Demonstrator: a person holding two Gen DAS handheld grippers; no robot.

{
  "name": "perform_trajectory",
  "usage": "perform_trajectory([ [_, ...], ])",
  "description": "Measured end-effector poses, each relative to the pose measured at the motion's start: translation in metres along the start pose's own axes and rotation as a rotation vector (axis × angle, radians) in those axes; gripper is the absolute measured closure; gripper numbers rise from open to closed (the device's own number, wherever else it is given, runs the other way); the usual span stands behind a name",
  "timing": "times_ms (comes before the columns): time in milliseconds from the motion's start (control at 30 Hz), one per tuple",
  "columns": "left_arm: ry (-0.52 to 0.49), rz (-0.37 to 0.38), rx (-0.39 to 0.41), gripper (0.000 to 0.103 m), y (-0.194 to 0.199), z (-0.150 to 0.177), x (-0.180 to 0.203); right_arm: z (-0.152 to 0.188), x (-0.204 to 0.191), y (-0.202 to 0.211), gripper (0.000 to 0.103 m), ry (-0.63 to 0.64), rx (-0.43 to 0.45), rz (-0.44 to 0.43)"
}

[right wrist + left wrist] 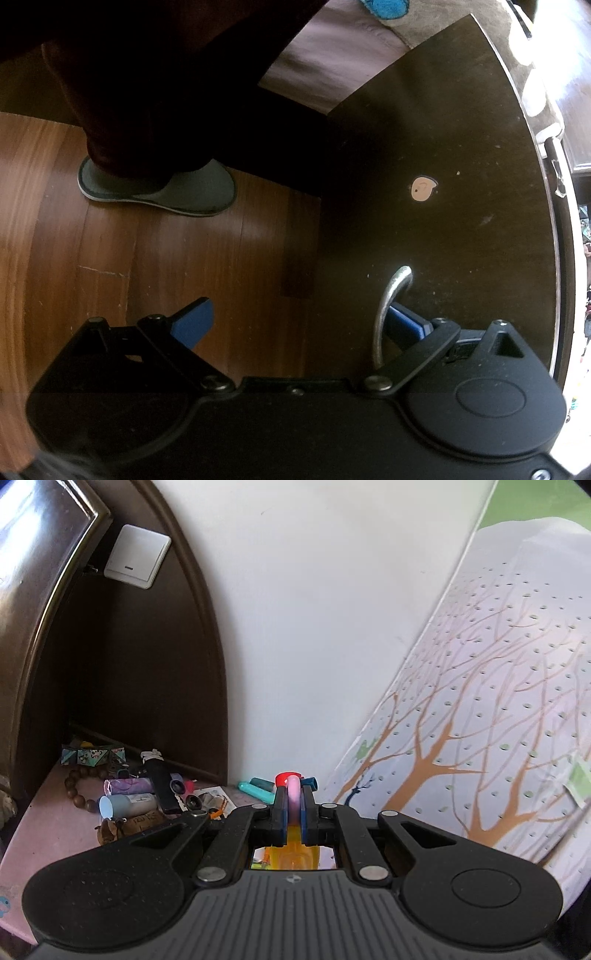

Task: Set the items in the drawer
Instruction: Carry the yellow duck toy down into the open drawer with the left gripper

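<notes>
In the left wrist view my left gripper point(294, 794) is shut on a pink curved item with a red end point(293, 790), held above the pink tabletop point(48, 819). In the right wrist view my right gripper point(295, 317) is open. Its right finger point(404, 319) sits hooked behind the silver drawer handle point(389, 306) on the dark drawer front point(443, 155). Its left finger point(194, 321) hangs free over the wooden floor. The drawer's inside is not visible.
Several small items lie on the tabletop: a bead bracelet point(77, 786), a light blue cup point(114, 805), a black remote-like bar point(162, 782), teal markers point(258, 786). A tree-patterned sheet point(498, 720) leans at right. A slippered foot point(159, 188) stands on the floor.
</notes>
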State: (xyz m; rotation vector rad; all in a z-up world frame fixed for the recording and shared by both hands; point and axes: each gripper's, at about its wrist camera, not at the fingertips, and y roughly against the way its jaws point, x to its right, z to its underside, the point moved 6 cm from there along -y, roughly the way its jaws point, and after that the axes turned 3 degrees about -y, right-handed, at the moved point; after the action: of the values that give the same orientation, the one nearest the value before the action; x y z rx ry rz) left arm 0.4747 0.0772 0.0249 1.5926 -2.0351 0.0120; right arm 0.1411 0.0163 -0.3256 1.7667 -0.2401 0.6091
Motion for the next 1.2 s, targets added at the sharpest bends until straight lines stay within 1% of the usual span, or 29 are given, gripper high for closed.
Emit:
perform_trajectory([
  [133,-0.02,-0.009,0.006,0.098,0.018,0.009,0.003,0.0,0.0,0.0,0.002,0.002,0.0,0.002],
  [367,-0.025,-0.02,0.001,0.098,0.045,0.026,0.001,0.002,0.001,0.001,0.002,0.007,0.003,0.001],
  [500,-0.036,-0.009,-0.018,0.098,0.056,0.038,0.006,0.003,0.001,0.001,0.002,0.008,0.003,0.001],
  [633,-0.038,-0.007,-0.054,0.098,0.063,0.056,0.007,0.003,0.002,0.001,0.002,0.007,0.003,0.002],
  [733,-0.031,-0.013,-0.096,0.098,0.066,0.078,0.004,0.003,0.001,0.0,0.002,0.009,0.003,0.003],
  [833,-0.019,-0.039,-0.156,0.098,0.066,0.107,-0.005,0.003,0.001,0.0,0.002,0.008,0.001,0.005],
  [1100,-0.019,-0.186,-0.329,0.098,0.053,0.184,-0.05,0.001,0.0,-0.001,0.002,0.007,-0.002,0.008],
  [1200,-0.059,-0.246,-0.407,0.098,0.044,0.209,-0.066,0.001,0.0,-0.002,0.002,0.008,-0.002,0.01],
])
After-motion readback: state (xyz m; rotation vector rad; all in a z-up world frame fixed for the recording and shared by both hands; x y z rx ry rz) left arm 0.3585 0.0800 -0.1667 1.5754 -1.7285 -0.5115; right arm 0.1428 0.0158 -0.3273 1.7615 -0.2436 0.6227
